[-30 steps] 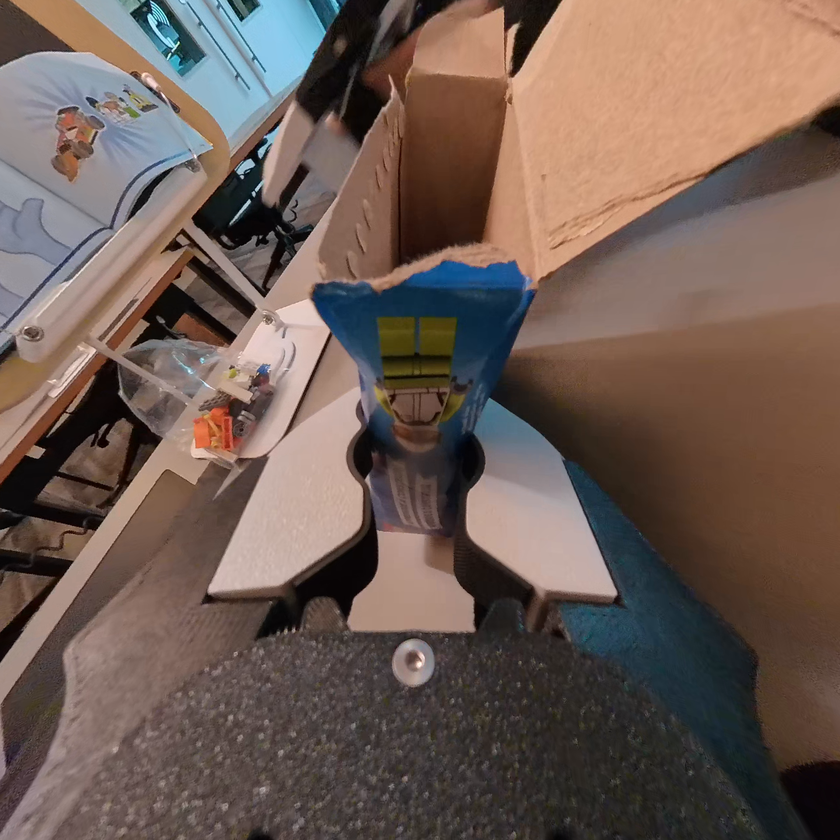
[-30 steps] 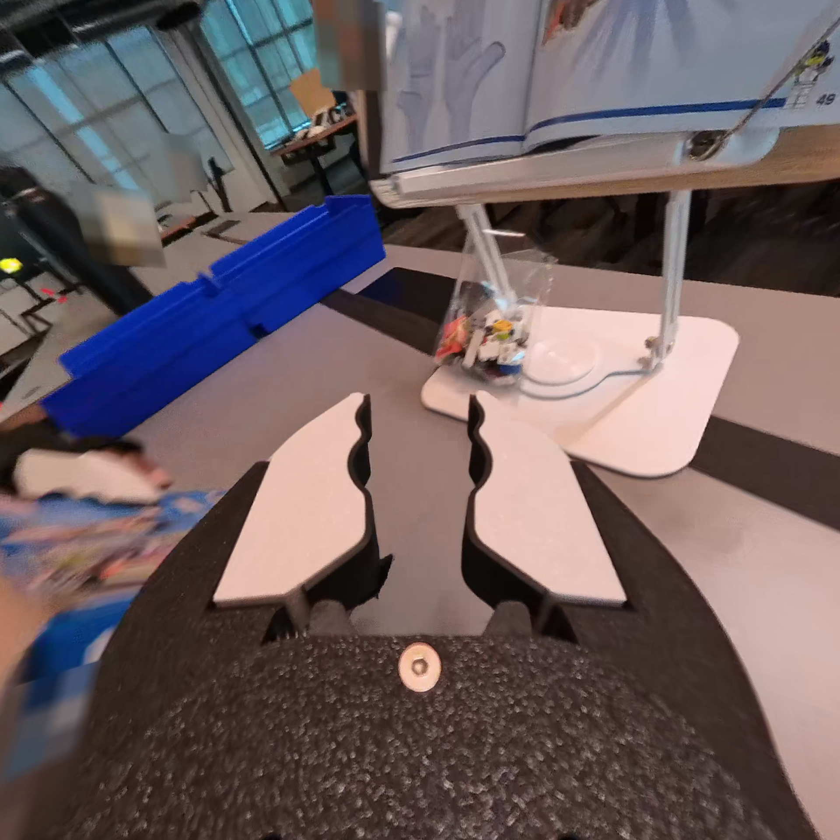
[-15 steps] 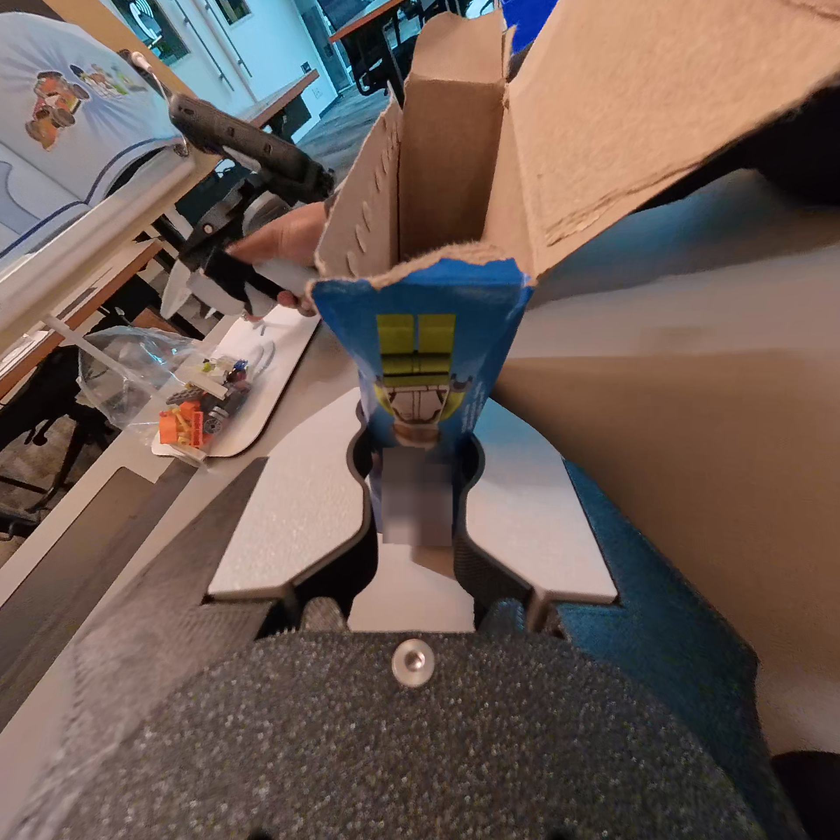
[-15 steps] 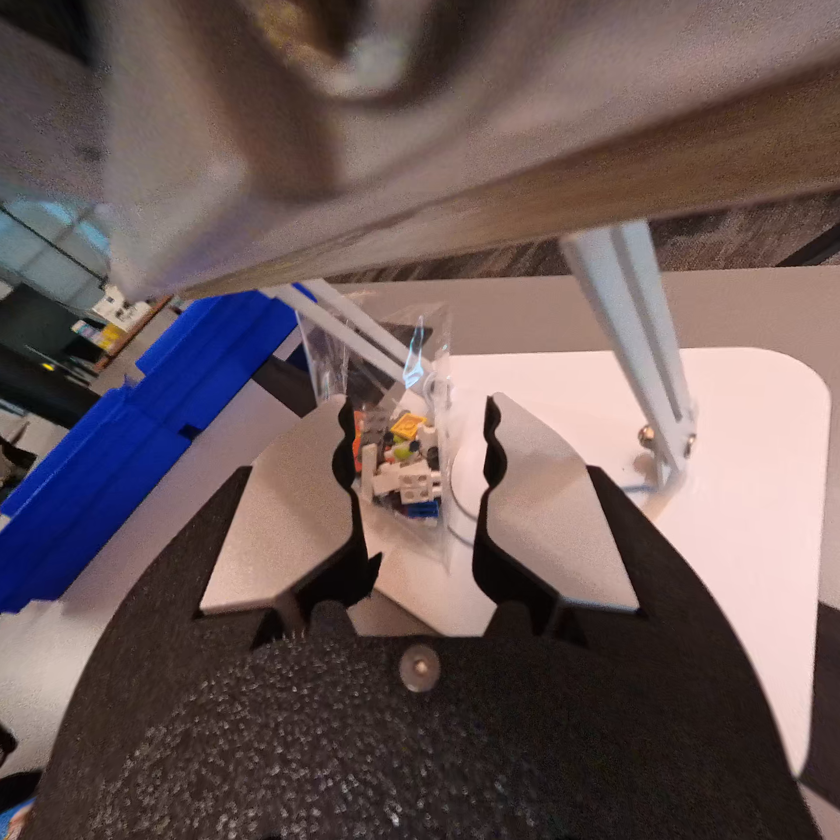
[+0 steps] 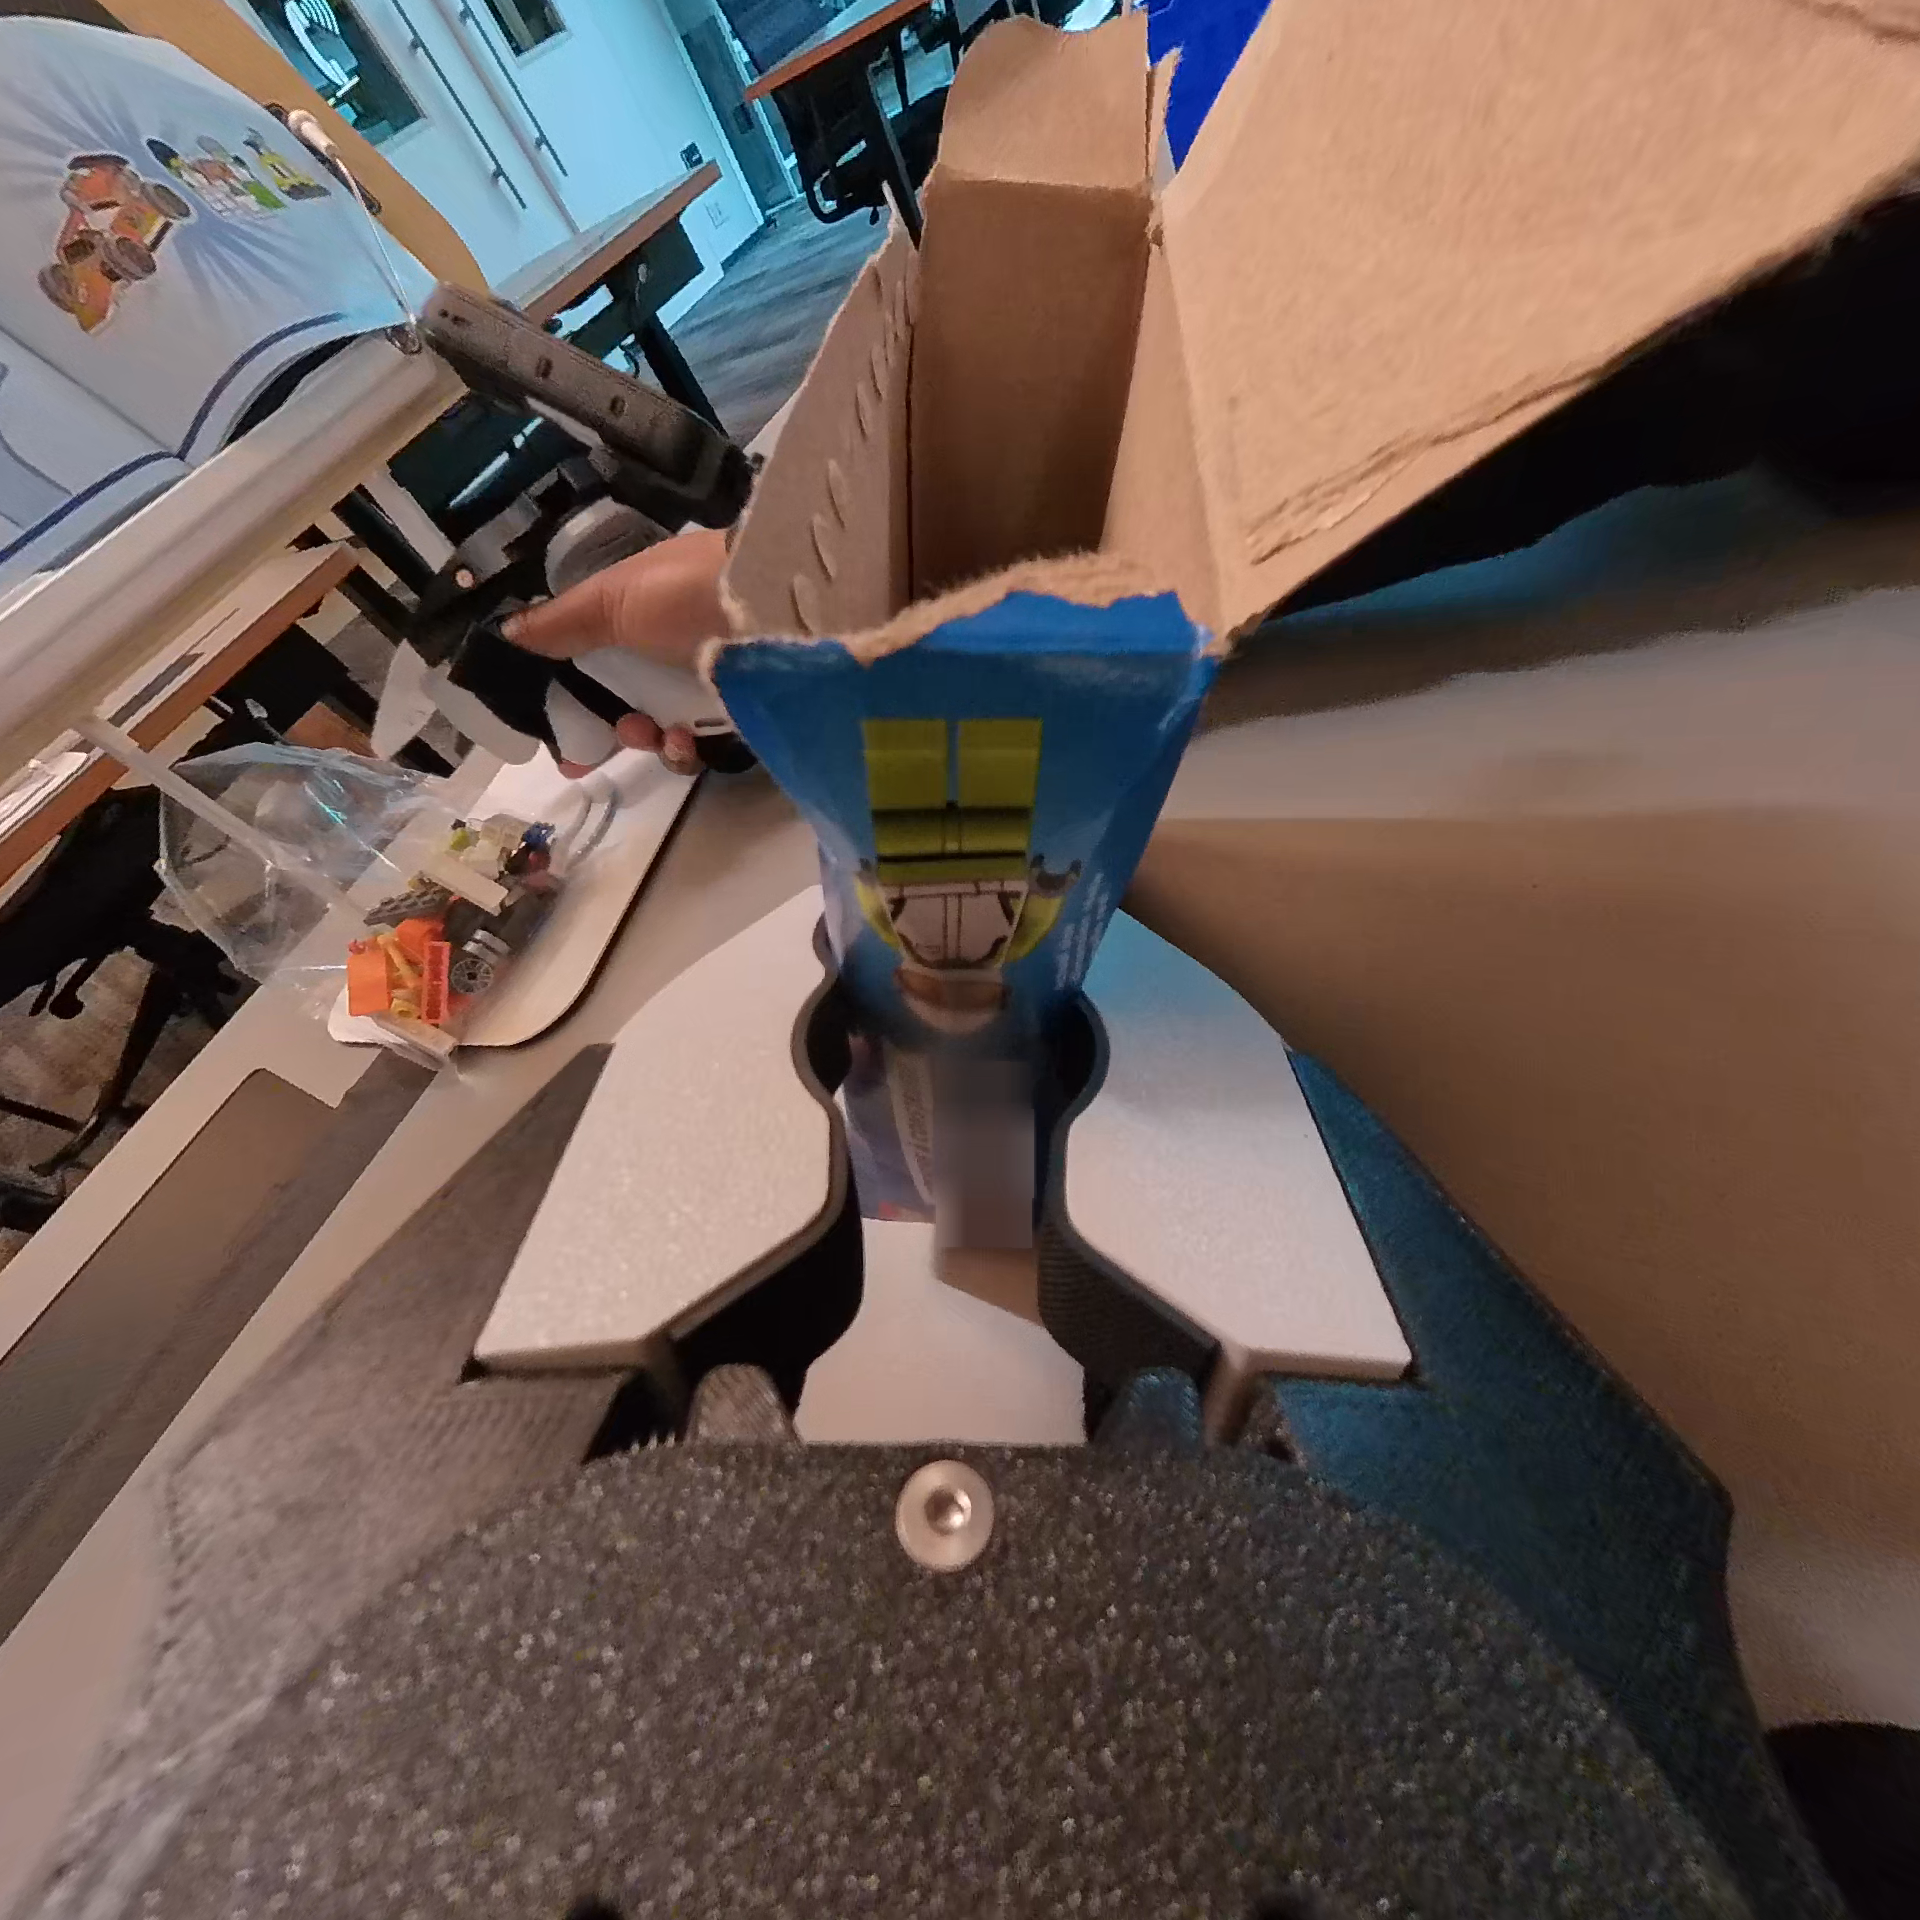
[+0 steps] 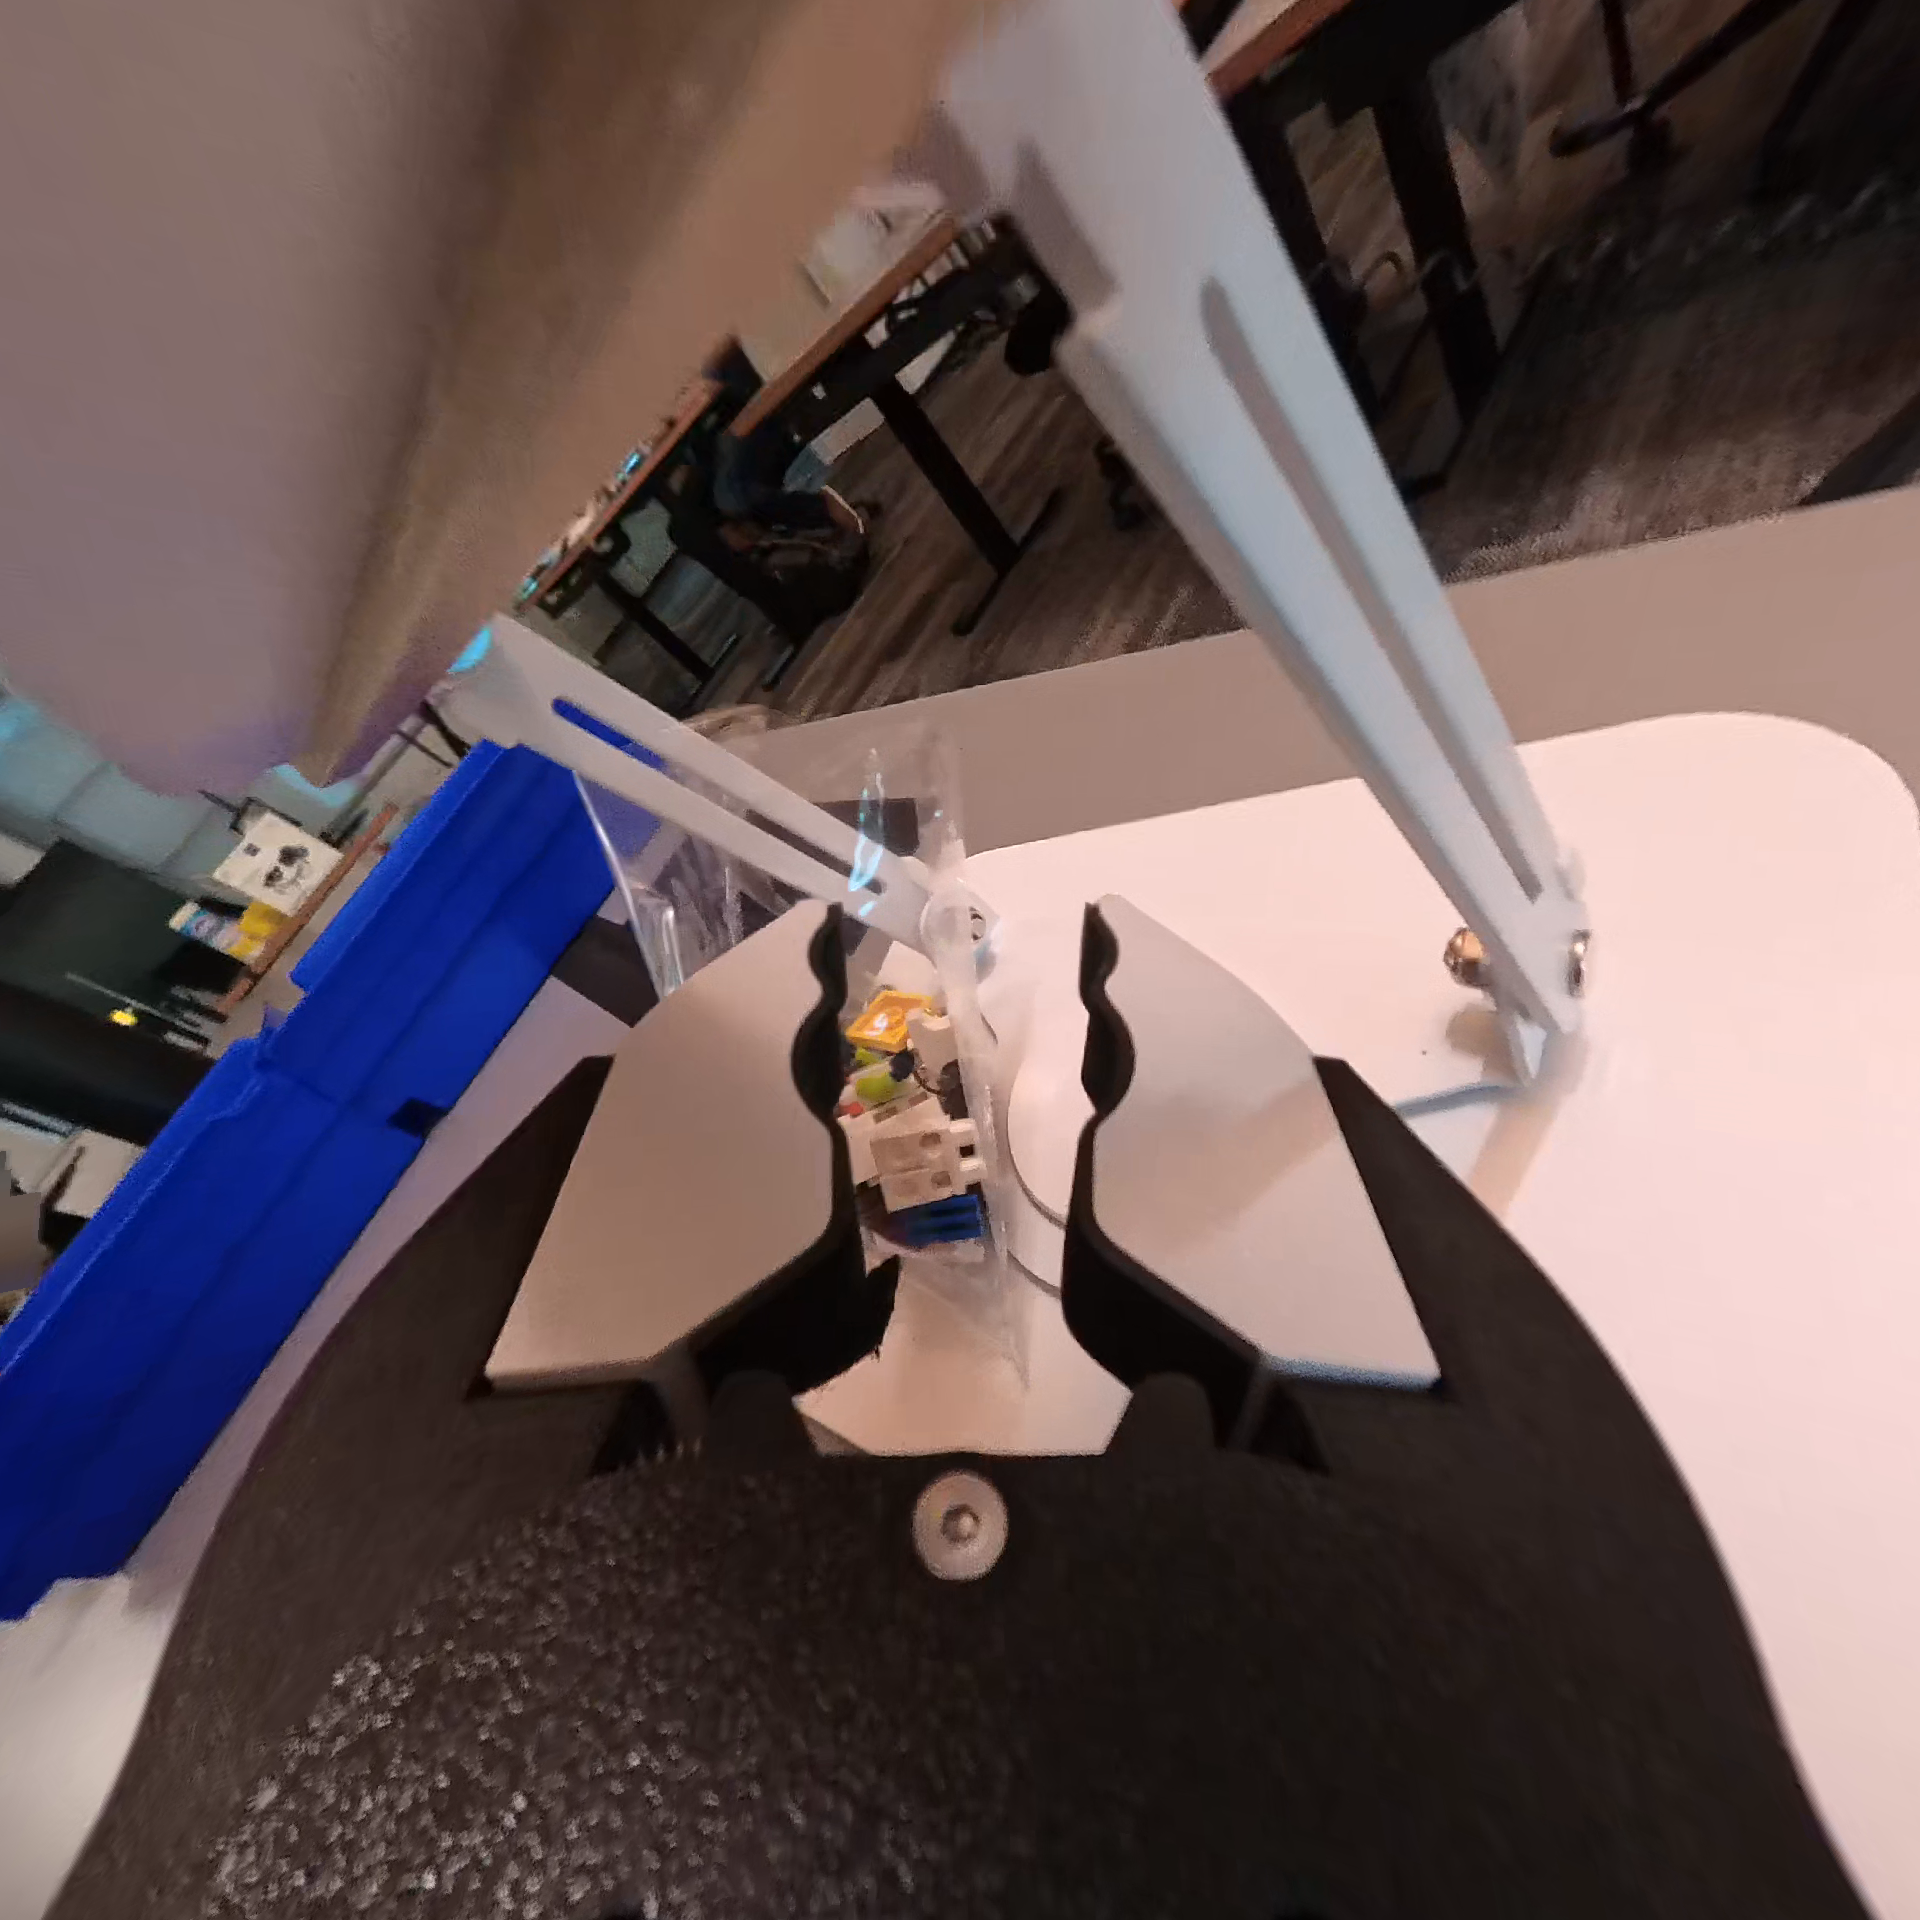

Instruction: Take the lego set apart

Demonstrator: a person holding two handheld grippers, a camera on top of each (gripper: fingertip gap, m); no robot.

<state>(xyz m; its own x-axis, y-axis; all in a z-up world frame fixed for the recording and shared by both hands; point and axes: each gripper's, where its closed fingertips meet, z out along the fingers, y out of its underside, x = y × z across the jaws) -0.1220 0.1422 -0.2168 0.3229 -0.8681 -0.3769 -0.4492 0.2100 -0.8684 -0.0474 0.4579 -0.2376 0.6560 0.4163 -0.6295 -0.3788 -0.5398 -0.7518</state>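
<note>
My left gripper [image 5: 951, 997] is shut on the blue end flap of an opened cardboard lego box [image 5: 966, 790], whose brown inside gapes above it. A clear plastic bag of loose lego pieces [image 5: 436, 925] lies on the white stand base to the left. In the right wrist view the same bag [image 6: 914, 1122] sits between the fingers of my right gripper [image 6: 956, 925], which is open around it without pinching it. The right gripper, held by a hand, also shows in the left wrist view [image 5: 499, 675] just above the bag.
A white book stand with slanted legs [image 6: 1351, 582] rises from its base plate [image 6: 1662, 1143] and holds an open instruction booklet [image 5: 135, 312]. A long blue bin [image 6: 260, 1195] lies at the left on the grey table [image 5: 1507, 1039]. The left gripper's tips are roughly 30 cm from the right gripper's.
My right gripper has moved from open table space under the stand and down over the bag, which now lies between its fingers. My left gripper still holds the box flap.
</note>
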